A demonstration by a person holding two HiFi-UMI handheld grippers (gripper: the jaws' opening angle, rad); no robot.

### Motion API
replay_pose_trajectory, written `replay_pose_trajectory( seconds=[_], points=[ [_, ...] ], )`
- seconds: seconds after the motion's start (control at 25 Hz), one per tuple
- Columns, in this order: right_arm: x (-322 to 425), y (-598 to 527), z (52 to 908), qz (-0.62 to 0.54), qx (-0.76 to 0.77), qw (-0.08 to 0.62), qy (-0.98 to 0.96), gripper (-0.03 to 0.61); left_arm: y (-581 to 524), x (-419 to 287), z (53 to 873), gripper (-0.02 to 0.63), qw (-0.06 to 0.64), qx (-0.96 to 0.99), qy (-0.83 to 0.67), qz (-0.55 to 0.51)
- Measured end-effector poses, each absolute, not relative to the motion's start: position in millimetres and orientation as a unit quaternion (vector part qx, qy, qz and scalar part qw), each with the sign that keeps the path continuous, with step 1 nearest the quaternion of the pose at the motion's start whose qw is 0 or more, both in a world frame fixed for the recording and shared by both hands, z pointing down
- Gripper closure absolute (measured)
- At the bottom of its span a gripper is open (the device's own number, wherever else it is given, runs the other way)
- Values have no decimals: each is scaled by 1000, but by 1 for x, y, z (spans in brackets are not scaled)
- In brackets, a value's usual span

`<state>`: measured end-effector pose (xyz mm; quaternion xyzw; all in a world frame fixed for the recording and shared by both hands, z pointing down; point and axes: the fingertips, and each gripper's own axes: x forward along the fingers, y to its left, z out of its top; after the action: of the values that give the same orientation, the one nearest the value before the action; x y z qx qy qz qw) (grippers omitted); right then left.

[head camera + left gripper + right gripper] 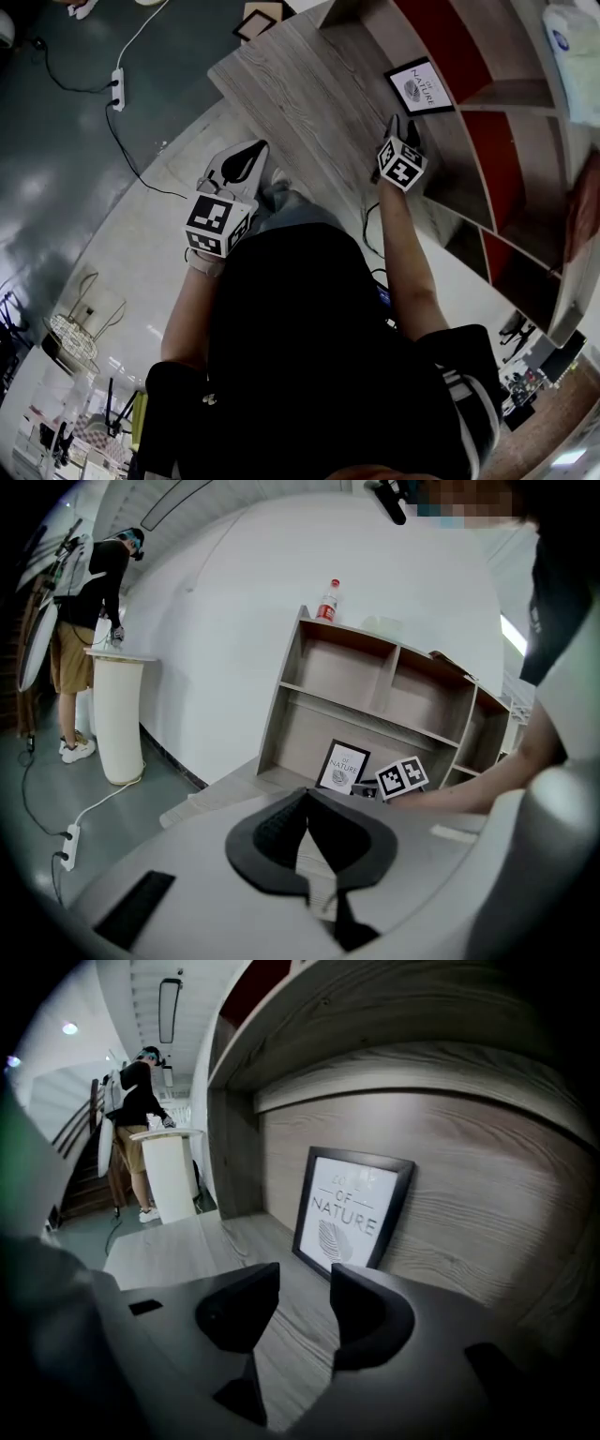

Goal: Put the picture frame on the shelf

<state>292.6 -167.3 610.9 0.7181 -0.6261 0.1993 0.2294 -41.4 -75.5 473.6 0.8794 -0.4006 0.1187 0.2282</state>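
The picture frame (352,1208) is being leaned upright against the back of the shelf (487,1185), just ahead of the right gripper (305,1293), whose jaws are being held apart, empty. The left gripper (306,799), farther back, is being held closed on nothing.

The picture frame (352,1213) carries the print "OF NATURE"; the smaller line above is unreadable
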Motion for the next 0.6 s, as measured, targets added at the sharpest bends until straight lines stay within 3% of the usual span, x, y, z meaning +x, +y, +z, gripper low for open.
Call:
replay_pose_trajectory(
  seconds=[0.36, 0.6],
  points=[
    [168, -155, 527, 178, 622, 185, -740, 553, -77, -91, 451, 604, 220, 873, -423, 98],
    [101, -142, 472, 164, 562, 163, -794, 568, -83, -124, 429, 604, 207, 869, -441, 85]
  ],
)
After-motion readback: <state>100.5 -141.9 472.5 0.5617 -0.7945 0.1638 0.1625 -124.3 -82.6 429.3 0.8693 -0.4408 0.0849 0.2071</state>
